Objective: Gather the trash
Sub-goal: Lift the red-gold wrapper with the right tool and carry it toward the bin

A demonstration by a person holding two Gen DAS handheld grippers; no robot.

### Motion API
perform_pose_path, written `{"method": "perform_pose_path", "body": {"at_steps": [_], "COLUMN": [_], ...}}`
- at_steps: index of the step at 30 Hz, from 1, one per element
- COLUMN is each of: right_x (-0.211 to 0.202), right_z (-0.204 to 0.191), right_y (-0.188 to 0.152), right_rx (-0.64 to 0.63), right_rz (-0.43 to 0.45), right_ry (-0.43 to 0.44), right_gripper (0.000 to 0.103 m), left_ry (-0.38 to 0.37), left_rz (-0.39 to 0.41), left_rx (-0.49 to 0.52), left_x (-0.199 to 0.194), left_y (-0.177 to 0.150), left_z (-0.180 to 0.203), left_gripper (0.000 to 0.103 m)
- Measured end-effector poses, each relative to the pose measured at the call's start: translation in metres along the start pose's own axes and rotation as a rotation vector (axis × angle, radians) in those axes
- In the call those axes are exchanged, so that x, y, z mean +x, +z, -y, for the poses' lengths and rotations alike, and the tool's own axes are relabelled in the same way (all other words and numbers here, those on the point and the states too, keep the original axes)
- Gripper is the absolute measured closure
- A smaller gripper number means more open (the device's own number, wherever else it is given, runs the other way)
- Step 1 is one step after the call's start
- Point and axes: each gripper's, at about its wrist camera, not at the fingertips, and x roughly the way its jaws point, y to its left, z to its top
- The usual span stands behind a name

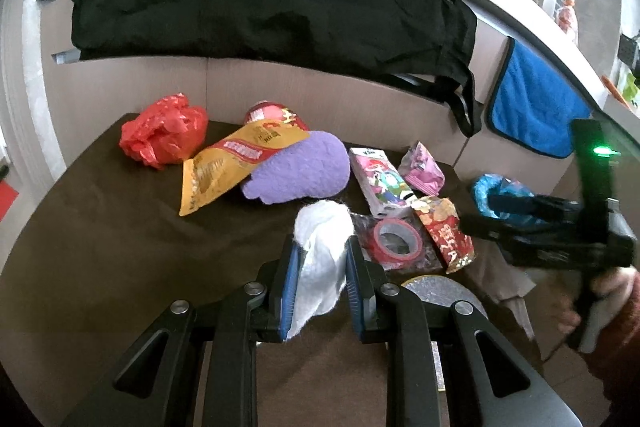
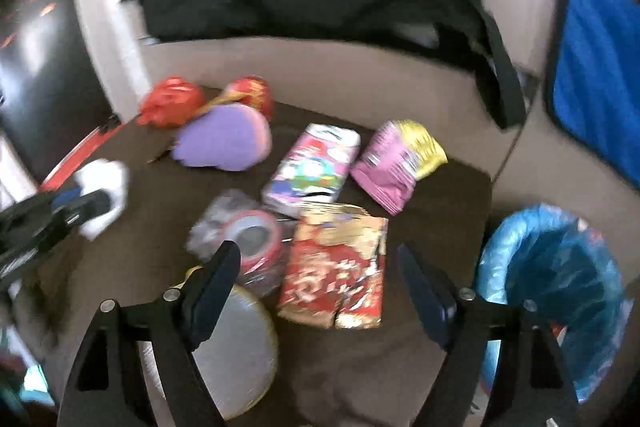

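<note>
My left gripper [image 1: 320,247] is shut on a white wad of tissue [image 1: 322,251] and holds it above the dark brown table [image 1: 120,227]; the tissue also shows at the left of the right wrist view [image 2: 102,183]. My right gripper [image 2: 320,259] is open and empty, hovering over a red-and-gold packet [image 2: 336,267]. On the table lie a red crumpled bag [image 1: 164,131], a yellow snack bag [image 1: 228,163], a purple sponge [image 1: 300,167], a pink tissue pack [image 2: 312,167], a pink wrapper [image 2: 396,163] and a red tape roll [image 2: 252,235]. A bin with a blue liner [image 2: 552,291] stands to the right of the table.
A black cloth [image 1: 260,11] hangs over the ledge behind the table and a blue towel [image 1: 536,99] hangs to its right. A silver round disc [image 2: 236,347] lies at the table's near edge. A red can [image 1: 272,113] lies behind the snack bag.
</note>
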Motion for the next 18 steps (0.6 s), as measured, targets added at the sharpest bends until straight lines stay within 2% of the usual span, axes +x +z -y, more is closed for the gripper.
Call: {"method": "perform_pose_path", "body": {"at_steps": [3,8,9,10,11,12,13,16,18], "right_x": [0.033,0.063,0.066,0.066,0.064,0.060,0.054,0.031,0.012], "right_z": [0.012,0.014,0.013,0.012,0.011,0.012,0.010,0.004,0.002], "right_y": [0.004,0.004,0.005,0.005,0.007,0.008,0.006,0.006,0.006], "right_rx": [0.032,0.040,0.034,0.033,0.032,0.030,0.028,0.000,-0.009], "right_rz": [-0.047,-0.108,-0.116,-0.117,-0.113,-0.108,-0.101,-0.057,-0.018], "right_ry": [-0.050,-0.014,-0.005,0.004,0.020,0.036,0.043,0.039,0.042], "right_gripper": [0.025,0.029,0.035,0.048,0.057,0.072,0.080,0.089,0.091], "left_ry": [0.001,0.011,0.009,0.009,0.011,0.011,0.009,-0.002,-0.016], "left_rz": [-0.015,-0.031,-0.034,-0.035,-0.036,-0.036,-0.037,-0.036,-0.026], "left_rx": [-0.009,-0.022,-0.024,-0.024,-0.022,-0.021,-0.019,-0.011,-0.001], "left_x": [0.002,0.006,0.006,0.006,0.006,0.006,0.006,0.003,-0.002], "left_y": [-0.001,-0.001,-0.001,-0.001,-0.001,0.000,0.000,0.004,0.008], "left_z": [-0.002,-0.005,-0.005,-0.005,-0.003,-0.003,-0.001,0.006,0.015], "left_gripper": [0.080,0.080,0.080,0.080,0.080,0.080,0.080,0.080,0.080]}}
